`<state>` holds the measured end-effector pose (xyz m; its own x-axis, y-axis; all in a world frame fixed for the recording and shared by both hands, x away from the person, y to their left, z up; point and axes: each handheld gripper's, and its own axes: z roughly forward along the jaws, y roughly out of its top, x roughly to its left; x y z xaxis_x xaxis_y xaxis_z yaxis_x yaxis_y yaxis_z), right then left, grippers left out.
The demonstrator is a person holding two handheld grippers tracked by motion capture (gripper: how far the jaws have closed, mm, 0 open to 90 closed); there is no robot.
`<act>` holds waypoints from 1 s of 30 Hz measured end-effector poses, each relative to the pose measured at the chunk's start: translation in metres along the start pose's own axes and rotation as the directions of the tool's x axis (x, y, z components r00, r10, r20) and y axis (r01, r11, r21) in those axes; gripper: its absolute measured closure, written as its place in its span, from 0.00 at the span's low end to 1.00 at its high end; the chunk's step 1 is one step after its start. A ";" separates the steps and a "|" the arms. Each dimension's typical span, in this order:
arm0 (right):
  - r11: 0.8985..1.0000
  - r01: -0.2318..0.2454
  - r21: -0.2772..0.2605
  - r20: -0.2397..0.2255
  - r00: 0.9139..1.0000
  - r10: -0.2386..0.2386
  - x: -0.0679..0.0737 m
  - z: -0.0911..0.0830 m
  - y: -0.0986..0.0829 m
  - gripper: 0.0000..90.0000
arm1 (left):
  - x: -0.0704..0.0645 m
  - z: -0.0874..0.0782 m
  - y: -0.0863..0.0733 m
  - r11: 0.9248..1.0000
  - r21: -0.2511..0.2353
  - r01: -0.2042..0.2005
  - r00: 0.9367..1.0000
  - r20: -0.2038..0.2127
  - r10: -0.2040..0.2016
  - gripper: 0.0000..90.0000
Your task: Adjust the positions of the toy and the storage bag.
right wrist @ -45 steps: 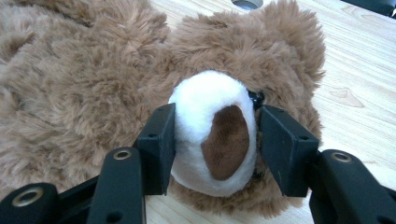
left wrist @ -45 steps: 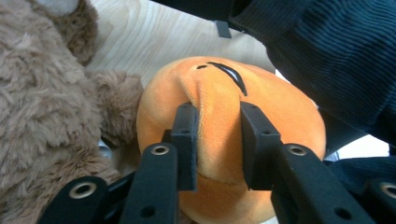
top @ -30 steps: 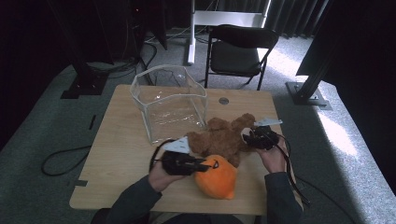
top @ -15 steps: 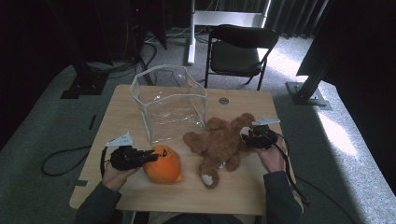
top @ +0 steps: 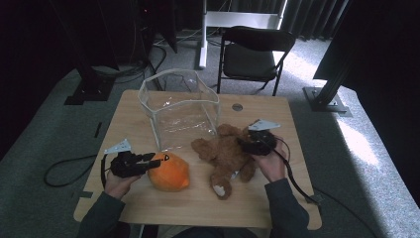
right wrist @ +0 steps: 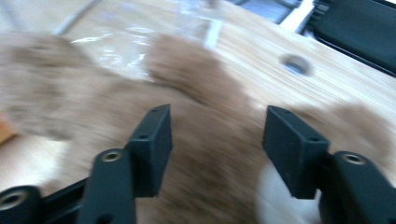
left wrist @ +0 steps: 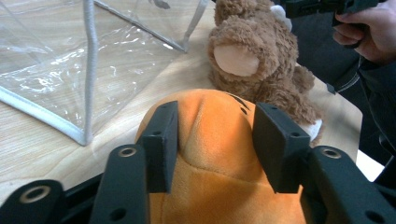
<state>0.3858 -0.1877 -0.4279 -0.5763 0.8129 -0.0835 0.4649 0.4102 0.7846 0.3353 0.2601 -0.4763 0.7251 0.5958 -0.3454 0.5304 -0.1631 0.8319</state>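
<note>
At the near edge of the surface (top: 148, 203), the left hand-held gripper (top: 154, 161) has its jaws spread around the orange plush toy (top: 169, 173). In the left gripper view the two pads (left wrist: 161, 140) straddle the toy's rounded top with soft fabric bulging between them, but I cannot tell whether they press into it. If they close on the loose outer fabric alone, the toy could sag and slip out when lifted, since plush gives way under a shallow pinch.

Just right of it lies the brown teddy bear (top: 227, 153), sprawled on its back, one foot close to the orange toy. The right hand-held gripper (top: 243, 145) sits at the bear's body with its jaws spread; the right gripper view is blurred, so contact is uncertain. A hurried closing could catch only fur, or a limb, leaving the bear dangling and swinging.

Farther back stands the clear plastic bag (top: 178, 111), open at the top, with floppy walls. It looks light and nothing steadies it, so a toy pushed against its rim could fold the wall in or shove the whole bag toward the far edge. Moving both toys together risks them snagging on each other.
</note>
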 end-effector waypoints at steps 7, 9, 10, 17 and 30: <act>0.996 0.086 -0.008 -0.120 0.989 -0.087 0.041 0.032 0.026 0.73 | -0.001 -0.002 -0.001 1.000 -0.012 0.002 1.000 -0.018 -0.002 0.53; 0.995 0.095 -0.001 -0.149 0.984 -0.095 0.051 0.041 0.033 0.76 | 0.000 -0.003 -0.002 1.000 -0.013 0.000 1.000 -0.021 0.000 0.53; 0.996 0.094 0.003 -0.164 0.982 -0.093 0.055 0.046 0.036 0.77 | -0.001 -0.003 -0.002 1.000 -0.015 -0.002 1.000 -0.025 0.001 0.52; 0.981 0.120 0.154 -0.206 0.975 -0.087 0.072 0.071 0.028 0.82 | -0.002 -0.005 -0.001 1.000 -0.020 -0.011 0.999 -0.044 0.010 0.51; 0.937 0.276 0.216 -0.393 0.902 -0.176 0.077 -0.005 -0.028 0.82 | -0.004 -0.008 0.007 0.999 -0.030 -0.031 0.998 -0.062 0.029 0.50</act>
<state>0.3251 -0.1390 -0.4527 -0.8661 0.4990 0.0286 0.4212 0.6979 0.5792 0.3331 0.2626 -0.4657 0.7116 0.6383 -0.2936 0.4944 -0.1580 0.8548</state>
